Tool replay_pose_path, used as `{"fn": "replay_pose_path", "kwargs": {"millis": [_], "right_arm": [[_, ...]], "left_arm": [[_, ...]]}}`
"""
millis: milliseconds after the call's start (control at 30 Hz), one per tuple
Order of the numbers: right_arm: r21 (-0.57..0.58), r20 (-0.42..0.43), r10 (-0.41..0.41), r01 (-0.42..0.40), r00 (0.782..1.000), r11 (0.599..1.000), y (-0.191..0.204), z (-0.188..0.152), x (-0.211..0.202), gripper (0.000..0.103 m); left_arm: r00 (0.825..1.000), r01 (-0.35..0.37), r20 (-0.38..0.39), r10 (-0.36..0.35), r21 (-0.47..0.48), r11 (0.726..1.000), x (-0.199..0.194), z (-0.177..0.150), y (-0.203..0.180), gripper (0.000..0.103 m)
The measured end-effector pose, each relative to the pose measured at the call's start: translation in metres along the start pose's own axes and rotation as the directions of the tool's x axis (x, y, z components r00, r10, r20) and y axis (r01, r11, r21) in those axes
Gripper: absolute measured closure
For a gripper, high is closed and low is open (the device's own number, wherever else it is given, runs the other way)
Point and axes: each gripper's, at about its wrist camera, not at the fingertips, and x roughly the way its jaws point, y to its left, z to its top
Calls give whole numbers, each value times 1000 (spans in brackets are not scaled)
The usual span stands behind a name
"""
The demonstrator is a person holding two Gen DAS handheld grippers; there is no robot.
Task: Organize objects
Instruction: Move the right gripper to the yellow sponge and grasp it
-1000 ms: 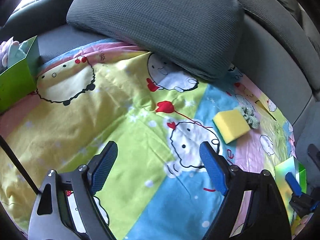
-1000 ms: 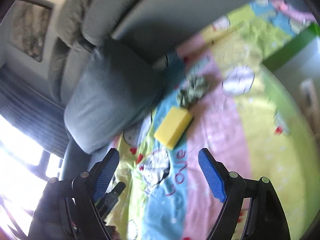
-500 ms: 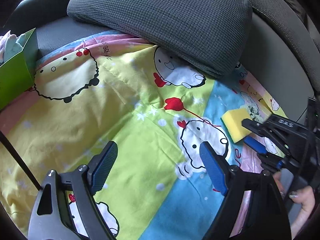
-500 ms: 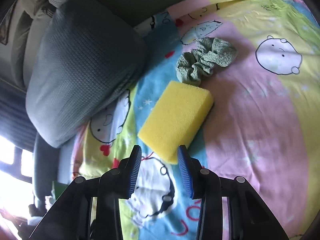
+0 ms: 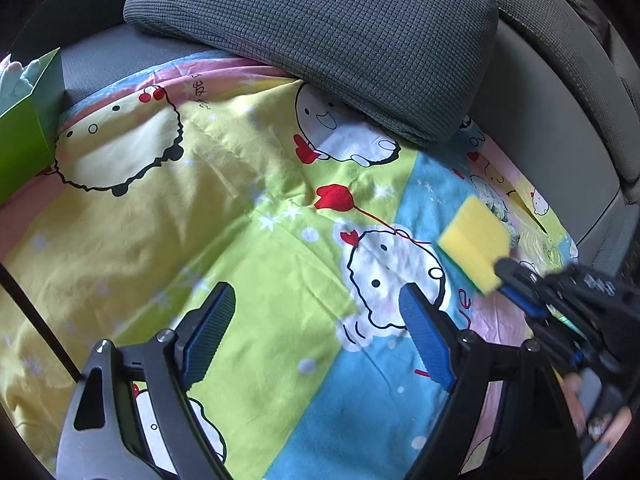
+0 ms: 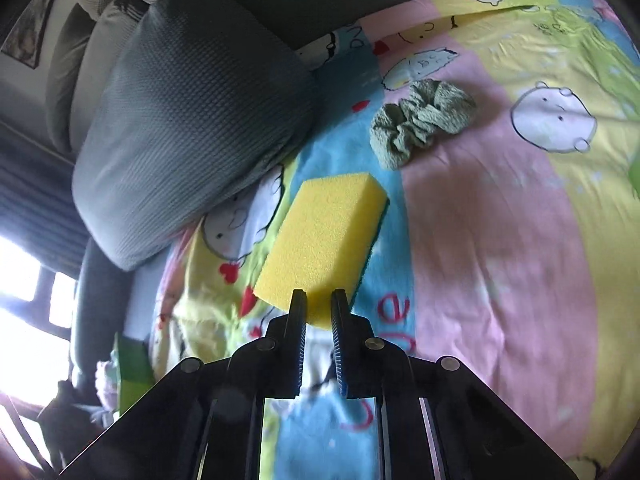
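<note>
My right gripper point(image 6: 318, 300) is shut on the near end of a yellow sponge point(image 6: 324, 236) and holds it tilted, lifted off the cartoon bedsheet point(image 6: 500, 240). The same sponge point(image 5: 474, 248) and right gripper point(image 5: 516, 284) show at the right in the left wrist view. A green scrunchie point(image 6: 420, 124) lies on the sheet beyond the sponge. My left gripper point(image 5: 316, 320) is open and empty, hovering over the middle of the sheet point(image 5: 224, 208).
A grey cushion point(image 5: 340, 36) lies at the back of the sheet, also in the right wrist view point(image 6: 192, 120). A green box point(image 5: 24, 128) with pale soft items stands at the far left. The grey sofa back point(image 5: 552, 112) borders the right.
My right gripper came in, closed on the yellow sponge and raised its near end off the sheet. My left gripper stayed open and drifted slightly.
</note>
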Motion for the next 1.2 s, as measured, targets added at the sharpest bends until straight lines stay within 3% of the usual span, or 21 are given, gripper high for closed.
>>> {"fn": "replay_pose_path", "kwargs": {"millis": [200,367,500,567,600,633,767,933,1200], "right_arm": [[-78,-56,-20,16,998,997,-7,-33,-40,89],[-145,-103,-174,158,979,977,-25,-52,-40,89],[-160,-38,-295,286,955,945,-30,-48,-51,87],[-143,-14,-272,267,962,953,-33,-43,-58,72],[-131,-5,-251,248,968,960,-37,-42,-62,57],[-114,5,-232,231,973,966,-40,-40,-66,49],[-66,44,-180,183,983,981,-49,-34,-73,48],[-25,40,-99,100,994,995,-49,-30,-69,48],[-17,10,-34,34,999,999,-46,-26,-51,48]], "left_arm": [[998,49,-30,-50,-15,999,0,-3,-3,20],[996,80,-47,-80,9,997,0,-8,-14,20],[993,104,-68,-101,48,993,3,-14,-26,20],[989,125,-82,-120,58,990,5,-17,-32,20],[987,138,-93,-132,65,988,6,-19,-36,20],[985,148,-102,-140,73,986,7,-21,-39,20],[979,180,-118,-167,110,977,9,-27,-52,20],[954,276,-162,-254,134,952,10,-36,-70,20],[932,324,-242,-271,217,921,26,-51,-92,21]]}}
